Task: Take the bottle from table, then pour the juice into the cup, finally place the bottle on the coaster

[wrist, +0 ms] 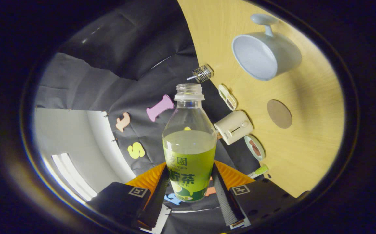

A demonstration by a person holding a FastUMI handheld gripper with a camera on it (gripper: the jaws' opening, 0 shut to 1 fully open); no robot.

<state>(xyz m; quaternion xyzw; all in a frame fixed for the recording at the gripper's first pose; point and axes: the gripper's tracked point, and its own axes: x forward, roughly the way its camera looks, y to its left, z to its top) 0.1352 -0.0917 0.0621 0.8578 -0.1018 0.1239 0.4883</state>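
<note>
An uncapped clear bottle with a green label and pale green juice sits between my two fingers, and my gripper is shut on its lower body. The view is rolled, so the wooden table stands on edge to the right and the bottle is held off its surface. A pale blue cup with a handle sits on the table, well beyond the fingers, its open mouth facing me. A round brown coaster lies flat on the table between the cup and my fingers.
Along the table's back edge stand a small wire rack, a patterned dish, a white toaster-like box, a round dish and a green-capped tube. The black booth cloth hangs behind the bottle.
</note>
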